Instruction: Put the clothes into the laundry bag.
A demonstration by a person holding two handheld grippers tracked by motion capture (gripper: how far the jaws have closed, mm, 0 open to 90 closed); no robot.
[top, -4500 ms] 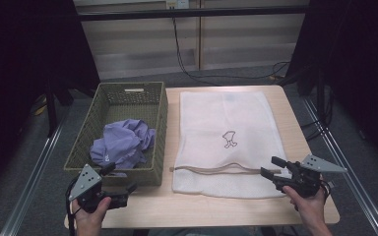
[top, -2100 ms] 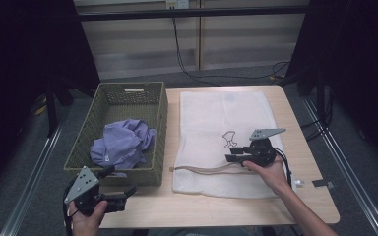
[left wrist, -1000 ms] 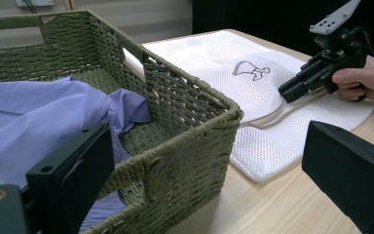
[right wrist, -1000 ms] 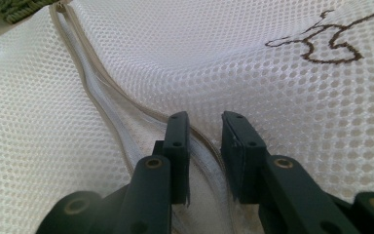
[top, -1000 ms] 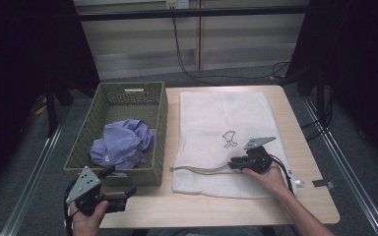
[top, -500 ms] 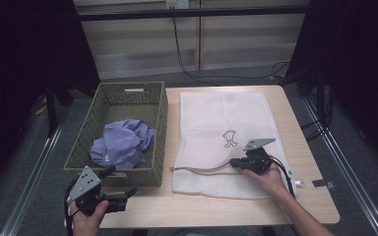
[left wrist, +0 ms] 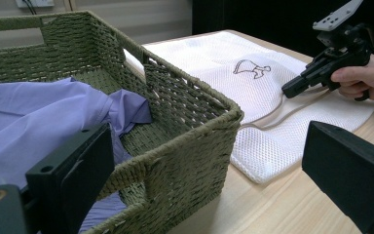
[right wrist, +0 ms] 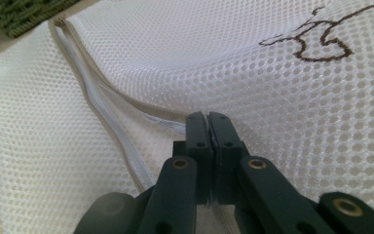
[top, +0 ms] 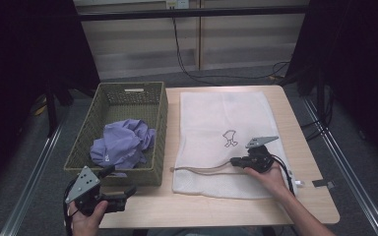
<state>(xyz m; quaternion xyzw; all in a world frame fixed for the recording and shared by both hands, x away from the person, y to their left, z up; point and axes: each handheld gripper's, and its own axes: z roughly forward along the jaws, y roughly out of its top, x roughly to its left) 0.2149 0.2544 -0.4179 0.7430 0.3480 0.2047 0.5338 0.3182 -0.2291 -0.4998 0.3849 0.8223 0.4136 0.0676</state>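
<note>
My right gripper has just closed, its jaws pinched tight on the zipper edge of the white mesh bag, which lies flat on the table under and ahead of it. My left gripper hangs wide open and empty, just before the wicker basket with the purple cloth.

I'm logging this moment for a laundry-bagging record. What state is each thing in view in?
mesh laundry bag: lies flat on the table, zipper partly open.
zipper: gaping along the bag's near edge, its end between the right jaws.
purple garment: crumpled in the basket.
woven basket: upright, beside the bag.
right hand-held gripper: shut on the zipper.
left hand-held gripper: open, holding nothing, near the basket's corner.
</note>
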